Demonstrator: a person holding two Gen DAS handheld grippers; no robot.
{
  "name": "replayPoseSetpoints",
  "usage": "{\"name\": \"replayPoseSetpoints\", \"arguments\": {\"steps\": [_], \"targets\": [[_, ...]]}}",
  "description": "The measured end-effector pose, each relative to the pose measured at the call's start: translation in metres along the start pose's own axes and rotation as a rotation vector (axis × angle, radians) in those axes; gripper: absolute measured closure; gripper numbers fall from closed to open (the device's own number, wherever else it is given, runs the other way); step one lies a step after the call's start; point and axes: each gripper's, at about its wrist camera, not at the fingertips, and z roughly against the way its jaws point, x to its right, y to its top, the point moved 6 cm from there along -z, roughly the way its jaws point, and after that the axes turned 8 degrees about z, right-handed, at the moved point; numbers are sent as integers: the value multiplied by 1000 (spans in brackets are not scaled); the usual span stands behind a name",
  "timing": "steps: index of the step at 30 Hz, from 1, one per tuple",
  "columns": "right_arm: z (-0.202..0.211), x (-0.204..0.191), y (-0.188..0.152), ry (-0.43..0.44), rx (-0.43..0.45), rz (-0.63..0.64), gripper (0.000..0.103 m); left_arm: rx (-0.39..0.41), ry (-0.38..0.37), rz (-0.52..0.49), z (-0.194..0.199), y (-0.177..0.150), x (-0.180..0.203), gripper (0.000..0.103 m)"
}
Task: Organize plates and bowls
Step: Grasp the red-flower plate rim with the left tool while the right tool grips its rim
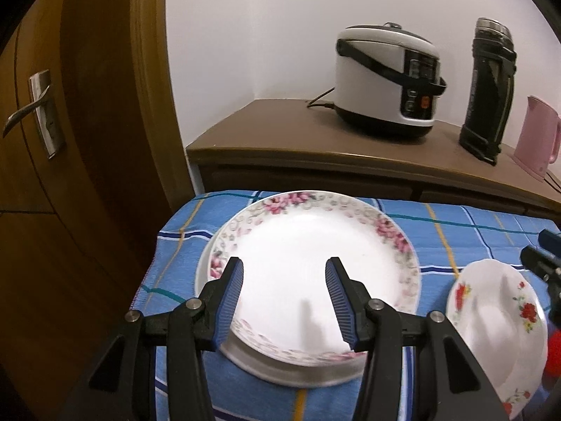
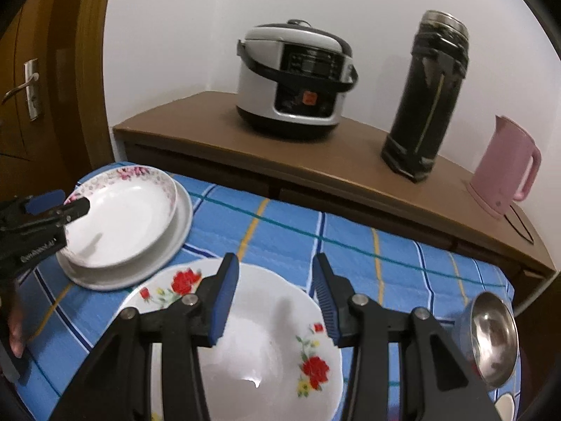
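A deep plate with a pink flower rim (image 1: 308,245) lies stacked on a plain white plate (image 1: 280,375) at the table's left end. My left gripper (image 1: 284,263) hovers over the near part of this stack, open, nothing between its fingers. In the right wrist view the same stack (image 2: 122,217) sits far left, with the left gripper (image 2: 66,203) over its near edge. A white dish with red flowers (image 2: 266,351) lies below my right gripper (image 2: 274,259), whose fingers stand apart and do not press on the far rim. In the left wrist view that dish (image 1: 498,322) is beside the right gripper (image 1: 540,256).
A small steel bowl (image 2: 494,340) rests at the right end of the blue checked tablecloth (image 2: 350,245). Behind the table, a brown cabinet (image 2: 210,122) carries a rice cooker (image 2: 294,80), a black flask (image 2: 427,94) and a pink kettle (image 2: 505,165). A wooden door (image 1: 70,140) stands left.
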Motion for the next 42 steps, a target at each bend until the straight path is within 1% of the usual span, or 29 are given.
{"name": "replayPoseSetpoints", "arguments": {"steps": [11,15,23,25,29,34,42], "targets": [[8,21,-23,-36,-29,-38,59,-11,-26,-23,11,-9,21,51],[8,31,-32,-39,-49,-63,59,-9,-54,-24,18,-14,29,51],[6,44,-47,-22,-101,-97,59,-38,-135,-43,30,-31,57,51],[7,45,-49,-25,-108,-90,59,-55,-164,-45,32,-37,65,51],[9,45,-52,-22,-119,-76,59,-79,-196,-70,34,-48,78,51],[7,45,-58,-1,-158,-68,59,-106,-217,-76,33,-57,86,51],[0,27,-68,30,-226,-7,59,-143,-243,-96,30,-68,94,51]]}}
